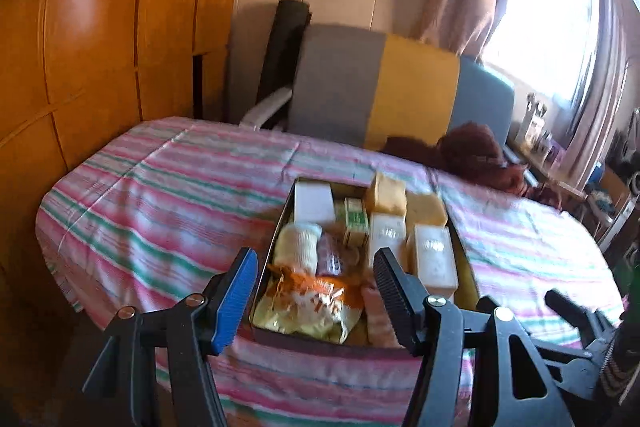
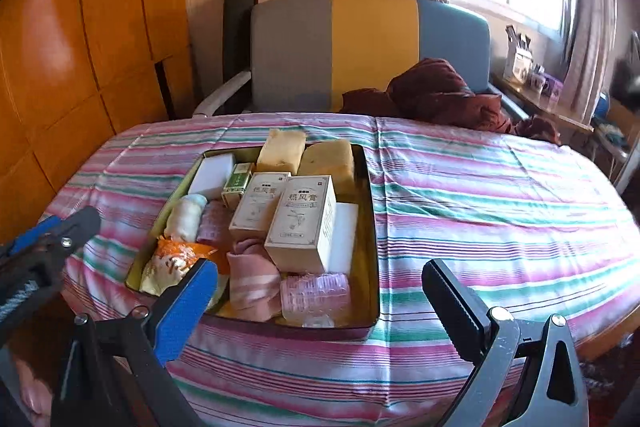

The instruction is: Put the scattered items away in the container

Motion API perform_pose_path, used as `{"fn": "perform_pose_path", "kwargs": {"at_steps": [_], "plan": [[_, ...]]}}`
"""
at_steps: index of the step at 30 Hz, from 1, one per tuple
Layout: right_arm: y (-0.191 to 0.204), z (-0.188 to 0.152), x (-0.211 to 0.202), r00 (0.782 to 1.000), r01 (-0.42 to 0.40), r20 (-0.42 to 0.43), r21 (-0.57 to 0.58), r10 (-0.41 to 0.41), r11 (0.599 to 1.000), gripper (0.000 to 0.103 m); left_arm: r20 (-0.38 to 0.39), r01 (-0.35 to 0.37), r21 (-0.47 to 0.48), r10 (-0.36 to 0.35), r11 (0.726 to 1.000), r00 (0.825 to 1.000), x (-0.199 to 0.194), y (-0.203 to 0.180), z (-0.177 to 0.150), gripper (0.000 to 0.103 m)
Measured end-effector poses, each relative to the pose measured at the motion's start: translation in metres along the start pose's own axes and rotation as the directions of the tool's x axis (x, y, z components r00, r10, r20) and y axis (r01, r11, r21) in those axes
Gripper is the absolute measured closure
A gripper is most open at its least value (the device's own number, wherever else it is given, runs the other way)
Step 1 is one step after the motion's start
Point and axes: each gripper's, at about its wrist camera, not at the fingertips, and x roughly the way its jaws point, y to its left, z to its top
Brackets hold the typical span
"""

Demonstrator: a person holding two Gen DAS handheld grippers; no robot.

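black gripper (image 2: 320, 291), blue pad, silver screws

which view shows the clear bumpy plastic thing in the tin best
The right wrist view: the clear bumpy plastic piece lies unobstructed at the tin's near edge. In the left wrist view it cannot be made out behind that gripper's fingers.

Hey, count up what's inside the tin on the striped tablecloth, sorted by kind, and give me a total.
Beige printed cartons: 2
Plain white blocks: 2
Small green box: 1
Yellow sponges: 2
Rolled cloths: 2
Pink rollers: 2
Orange-gold packet: 1
Total: 12
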Motion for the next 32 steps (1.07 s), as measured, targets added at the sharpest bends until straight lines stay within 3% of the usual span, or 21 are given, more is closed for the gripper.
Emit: {"fn": "perform_pose_path", "kwargs": {"at_steps": [2, 6, 11, 25, 32], "plan": [[-0.001, -0.001, -0.001, 1.000, -0.007, 0.009, 0.007, 0.007, 1.000, 0.000, -0.001, 0.002, -0.015, -0.002, 1.000, 1.000, -0.002, 0.002, 0.002, 0.043], [0.001, -0.003, -0.011, 0.999, -0.009, 0.051, 0.009, 0.009, 1.000, 0.000, -0.012, -0.064, 0.030, 0.065, 0.997, 0.998, -0.002, -0.005, 0.001, 0.043], [0.005, -0.005, -0.019, 0.995, -0.009, 0.102, -0.002, 0.009, 1.000, 0.000, -0.003, -0.055, 0.069, 0.055, 0.996, 0.998, -0.006, -0.014, -0.003, 0.043], [0.003, -0.008, -0.012, 0.998, -0.006, 0.069, 0.012, 0.005, 1.000, 0.000, -0.002, -0.058, 0.077, 0.058, 0.995, 0.998, -0.009, -0.023, -0.004, 0.043], [0.008, -0.010, -0.010, 0.998, -0.007, 0.063, -0.009, 0.007, 1.000, 0.000, 0.069, -0.149, 0.091, 0.143, 0.985, 0.987, -0.014, -0.026, -0.006, 0.043]]}}
